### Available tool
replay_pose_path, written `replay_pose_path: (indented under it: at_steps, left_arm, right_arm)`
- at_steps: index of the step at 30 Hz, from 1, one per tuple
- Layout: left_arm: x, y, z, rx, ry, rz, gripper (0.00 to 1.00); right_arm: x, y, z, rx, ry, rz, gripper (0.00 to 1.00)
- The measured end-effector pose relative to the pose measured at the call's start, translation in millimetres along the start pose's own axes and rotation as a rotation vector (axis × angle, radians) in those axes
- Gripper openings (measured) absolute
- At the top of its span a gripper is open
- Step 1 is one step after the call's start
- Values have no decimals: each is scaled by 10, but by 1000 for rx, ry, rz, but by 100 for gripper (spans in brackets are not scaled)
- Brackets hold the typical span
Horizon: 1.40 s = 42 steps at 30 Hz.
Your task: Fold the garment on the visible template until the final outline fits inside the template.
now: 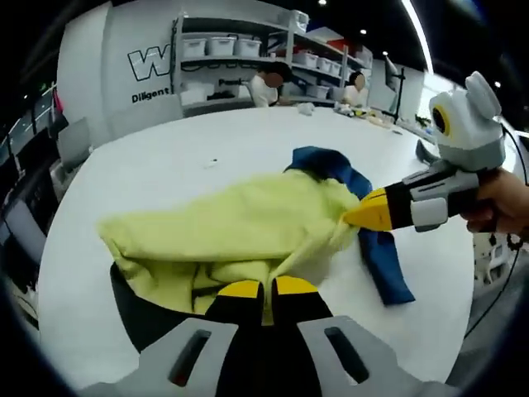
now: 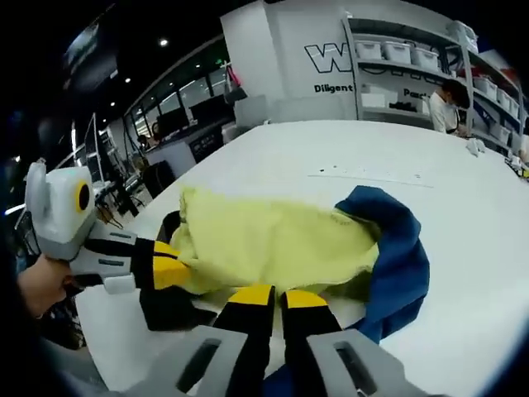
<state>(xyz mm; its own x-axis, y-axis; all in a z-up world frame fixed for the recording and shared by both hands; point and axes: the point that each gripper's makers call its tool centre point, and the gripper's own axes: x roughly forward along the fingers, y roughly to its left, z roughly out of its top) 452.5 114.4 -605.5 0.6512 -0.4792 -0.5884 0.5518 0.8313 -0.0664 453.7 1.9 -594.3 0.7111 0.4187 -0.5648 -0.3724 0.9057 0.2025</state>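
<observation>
Garment (image 1: 240,231) lies bunched on the white table (image 1: 165,165), near the edge where both grippers work. It is yellow with blue parts (image 1: 376,248) and a black part (image 1: 136,310) under the yellow.

Left gripper view: long axis runs roughly left to right across the frame. A blue strip trails off toward the lower right, and a blue bunch sits at the top behind the yellow. Left gripper (image 1: 266,289) is at bottom centre, yellow tips close together with yellow cloth pinched between them. Right gripper (image 1: 364,213) comes in from the right, held by a hand (image 1: 500,203); its yellow tip is buried in the right edge of the yellow cloth, jaws closed on it.

Right gripper view: garment (image 2: 273,240) spans from the left gripper (image 2: 169,273) at left to the blue mass (image 2: 397,265) at right. Right gripper (image 2: 277,299) sits at bottom centre, tips narrow, touching the near hem where yellow meets blue. The gap looks pinched on fabric. Left gripper's tip is clamped on the yellow cloth's left edge, with black fabric (image 2: 165,310) just below it.

Hard to read: can't tell sleeves from body, and the garment's front and neckline aren't identifiable. The black patch may be the garment or the template; I can't tell which. Template outline is not clear. The near hem is hidden behind the jaws in both views. People (image 1: 269,83) and shelving (image 1: 240,50) are in the background, well apart.
</observation>
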Motion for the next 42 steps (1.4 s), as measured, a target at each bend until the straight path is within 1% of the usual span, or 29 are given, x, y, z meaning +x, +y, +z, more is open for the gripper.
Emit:
replay_pose_path:
  at_steps: [2,3,6,9,11,13,16,17,18,19,21,23,26,30,31,33,34,36,37,39,40,41,42]
  left_arm:
    - [-93,10,82,-13,-19,-6,2]
    - [-154,8,125,-13,-26,-13,2]
    - [-270,24,197,-9,-36,-13,2]
    - [-441,-35,278,1,-48,-30,2]
    - [-511,-49,319,12,-55,-35,2]
    - [-633,-91,385,24,-70,-49,2]
    - [-790,-172,441,27,-77,-83,2]
    - [-834,-185,447,31,-73,-84,2]
    - [-897,-207,463,33,-77,-90,2]
    - [-915,-220,464,31,-76,-96,2]
    - [-1005,-285,442,6,-58,-123,3]
    - [-1068,-342,416,12,-51,-138,3]
    - [-1168,-465,331,31,-30,-155,3]
    - [-1291,-647,175,51,8,-186,3]
    - [-1326,-703,131,50,21,-194,3]
    - [-1365,-782,83,44,28,-212,3]
    - [-1381,-849,31,34,41,-230,3]
    - [-1382,-925,-47,32,58,-247,3]
    - [-1361,-957,-115,19,74,-253,3]
    - [-1317,-1002,-233,0,98,-263,3]
    - [-1312,-1027,-289,-16,117,-265,3]
    - [-1304,-1068,-350,-5,131,-276,3]
    - [-1298,-1079,-366,-5,132,-277,3]
  right_arm:
    - [-52,7,42,3,-4,8,0]
    - [-113,17,92,4,-15,11,0]
    - [-264,35,189,-13,-39,21,0]
    - [-434,49,275,-14,-61,37,0]
    - [-521,62,315,-2,-71,56,0]
    - [-615,75,354,13,-77,66,0]
    - [-758,156,403,-7,-91,97,0]
    - [-800,179,397,-20,-85,110,0]
    - [-862,204,398,-5,-79,123,0]
    - [-882,221,397,1,-77,134,0]
    - [-980,277,383,1,-69,160,0]
    - [-1046,303,371,-4,-69,168,0]
    - [-1164,373,299,-24,-50,196,0]
    - [-1287,410,204,-42,-27,210,0]
    - [-1317,412,180,-46,-22,214,0]
    - [-1345,407,128,-56,-2,213,0]
    - [-1359,394,77,-77,16,208,0]
    - [-1354,381,-22,-83,38,200,0]
    - [-1343,370,-84,-78,58,200,0]
    - [-1328,336,-279,-50,130,192,0]
    - [-1310,316,-325,-39,139,183,0]
    - [-1294,309,-364,-34,143,182,0]
    - [-1285,308,-427,-27,157,181,0]
